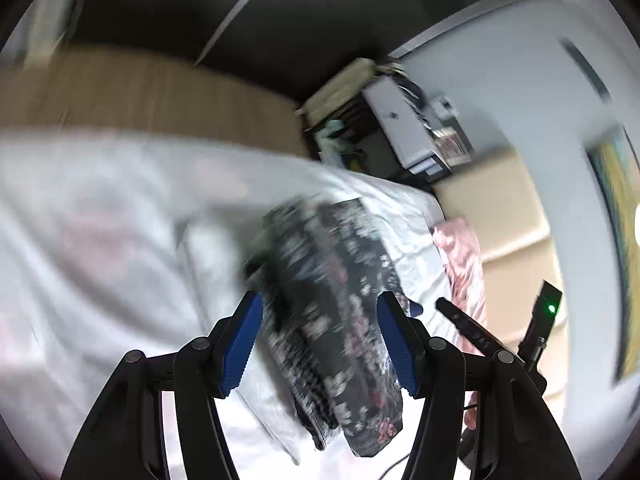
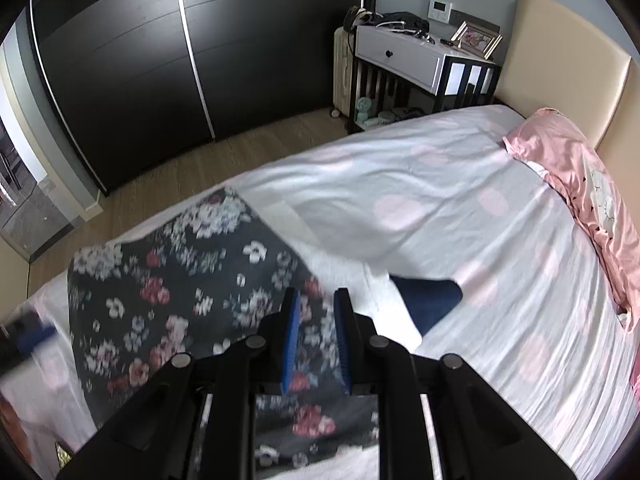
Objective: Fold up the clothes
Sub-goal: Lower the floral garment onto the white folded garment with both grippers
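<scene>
While lying lower left to centre on bed point(image 2: 440, 184), garment point(image 2: 180, 280) sits under right gripper point(image 2: 316, 300): jaws narrow, gripping nothing visible. Left gripper point(image 1: 320, 308): jaws wide, straddling garment point(image 1: 332, 320) lengthwise, unpinched.

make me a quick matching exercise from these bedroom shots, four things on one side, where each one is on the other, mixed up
Things:
1. floral garment
2. pink pillow
3. picture frame
4. navy cloth

Places:
A. on top of the white bedside table
B. by the beige headboard
C. spread on the bed's near left part
D. on the sheet just right of the right gripper

Pairs: 1-C, 2-B, 3-A, 4-D
</scene>
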Tool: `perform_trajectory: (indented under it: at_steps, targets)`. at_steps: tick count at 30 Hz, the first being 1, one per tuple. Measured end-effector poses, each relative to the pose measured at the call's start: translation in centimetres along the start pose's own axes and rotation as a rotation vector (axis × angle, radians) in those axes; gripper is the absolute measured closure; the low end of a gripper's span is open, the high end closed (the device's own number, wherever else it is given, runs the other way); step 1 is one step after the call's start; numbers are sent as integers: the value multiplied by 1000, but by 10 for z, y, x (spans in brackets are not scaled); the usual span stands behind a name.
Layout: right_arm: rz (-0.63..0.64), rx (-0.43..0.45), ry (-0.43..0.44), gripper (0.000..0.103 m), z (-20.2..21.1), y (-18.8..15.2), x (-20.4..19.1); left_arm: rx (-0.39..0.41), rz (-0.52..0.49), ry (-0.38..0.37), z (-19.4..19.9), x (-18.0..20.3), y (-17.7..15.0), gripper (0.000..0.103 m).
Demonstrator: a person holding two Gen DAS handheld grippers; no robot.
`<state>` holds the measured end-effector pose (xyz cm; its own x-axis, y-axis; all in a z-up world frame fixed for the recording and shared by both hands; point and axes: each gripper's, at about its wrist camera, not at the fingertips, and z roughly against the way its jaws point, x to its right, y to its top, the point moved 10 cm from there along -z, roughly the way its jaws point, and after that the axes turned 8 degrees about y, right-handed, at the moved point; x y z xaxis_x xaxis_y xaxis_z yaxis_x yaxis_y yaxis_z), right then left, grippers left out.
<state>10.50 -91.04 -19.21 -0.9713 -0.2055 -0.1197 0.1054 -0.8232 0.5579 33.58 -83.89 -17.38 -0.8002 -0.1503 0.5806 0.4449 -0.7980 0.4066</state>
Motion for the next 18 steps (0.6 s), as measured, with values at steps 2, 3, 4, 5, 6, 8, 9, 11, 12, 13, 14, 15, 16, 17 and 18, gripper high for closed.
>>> perform_trajectory:
  at_steps: [2,3,4,5,6,8,9,11,12,13,14,15,16,17,18]
  targets:
    - [-8,-21,0,86,-2,-8,1,-40,-80,23,-9,8,1,43]
    - [-14,-31,2,86,-3,-12,1,-64,-117,36,-15,12,0,43]
    - [-23,-39,6,86,-6,-16,2,-88,-154,49,-20,16,-1,44]
    - [-31,-46,9,86,-9,-20,3,-108,-191,70,-26,17,-5,45]
    - [-40,-51,11,86,-13,-24,5,-124,-229,96,-32,15,-11,45]
    - [-53,-61,8,86,-23,-32,11,-138,-294,158,-44,8,-17,51]
    - [-60,-67,8,86,-29,-35,14,-145,-315,181,-48,5,-24,53]
    - [-68,-68,18,86,-41,-39,18,-179,-320,205,-62,-6,-34,53]
    - [-71,-65,27,86,-47,-39,19,-197,-320,213,-68,-12,-38,53]
    - [-74,-61,37,86,-54,-39,20,-201,-329,215,-73,-16,-40,53]
    - [-75,-62,45,86,-61,-39,20,-200,-342,215,-79,-18,-42,53]
    - [-76,-68,51,86,-69,-41,20,-199,-356,214,-84,-20,-44,53]
    - [-77,-81,53,86,-79,-43,20,-198,-366,213,-88,-20,-45,53]
    - [-80,-90,56,86,-87,-45,21,-200,-368,209,-91,-21,-45,53]
    - [-88,-92,61,86,-93,-46,22,-204,-365,205,-95,-21,-45,53]
